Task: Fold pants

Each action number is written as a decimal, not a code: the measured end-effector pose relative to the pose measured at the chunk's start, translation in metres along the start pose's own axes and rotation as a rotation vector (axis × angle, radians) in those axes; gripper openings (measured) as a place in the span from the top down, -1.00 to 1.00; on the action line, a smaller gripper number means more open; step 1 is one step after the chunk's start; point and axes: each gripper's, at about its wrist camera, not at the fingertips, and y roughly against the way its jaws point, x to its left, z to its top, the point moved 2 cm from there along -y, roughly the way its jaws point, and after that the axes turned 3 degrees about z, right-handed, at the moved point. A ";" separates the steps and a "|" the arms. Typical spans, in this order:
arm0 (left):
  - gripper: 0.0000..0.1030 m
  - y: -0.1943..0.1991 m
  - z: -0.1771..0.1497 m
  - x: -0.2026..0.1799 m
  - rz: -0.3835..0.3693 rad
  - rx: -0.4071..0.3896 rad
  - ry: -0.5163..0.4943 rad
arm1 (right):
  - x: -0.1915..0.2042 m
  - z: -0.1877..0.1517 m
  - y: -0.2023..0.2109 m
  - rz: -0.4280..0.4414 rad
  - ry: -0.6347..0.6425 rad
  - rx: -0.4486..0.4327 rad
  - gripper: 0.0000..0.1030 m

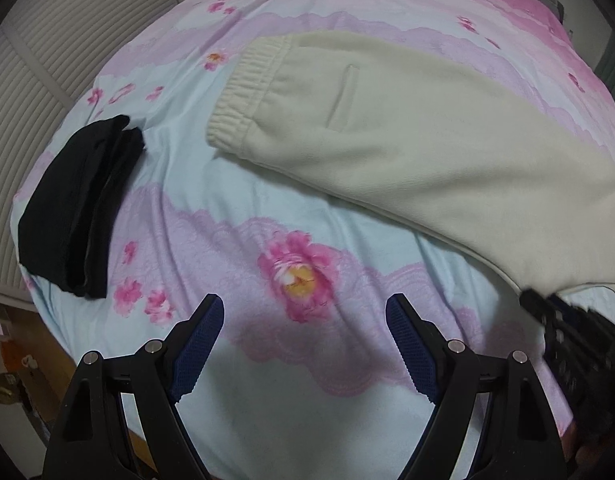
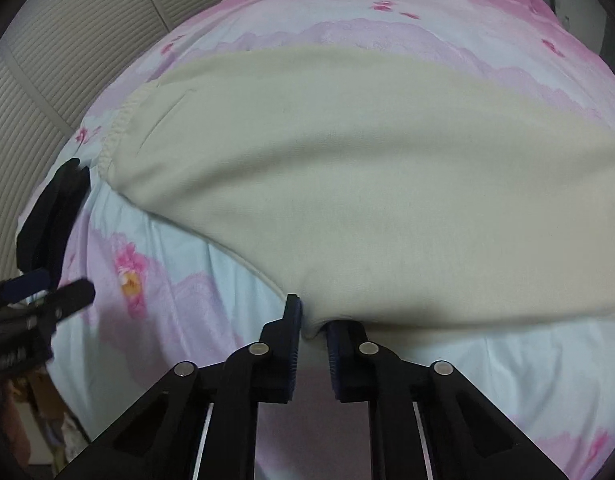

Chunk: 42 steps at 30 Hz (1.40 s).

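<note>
Cream pants (image 1: 407, 136) lie flat on the floral bed sheet (image 1: 235, 208), elastic waistband at the left, legs running off to the right. They fill the middle of the right wrist view (image 2: 347, 184). My right gripper (image 2: 312, 320) is shut on the near edge of the pants, with cream cloth pinched between its blue pads. It shows blurred at the right edge of the left wrist view (image 1: 567, 320). My left gripper (image 1: 305, 312) is open and empty above the sheet, in front of the pants. It also shows at the left of the right wrist view (image 2: 47, 292).
A folded black garment (image 1: 79, 208) lies at the left edge of the bed, also in the right wrist view (image 2: 51, 212). White slatted closet doors (image 1: 47, 80) stand behind the bed on the left. The bed's left edge drops to the floor.
</note>
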 end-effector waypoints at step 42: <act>0.48 -0.117 0.246 0.084 -0.566 0.178 -0.177 | 0.139 0.186 -0.041 -0.109 0.092 0.023 0.32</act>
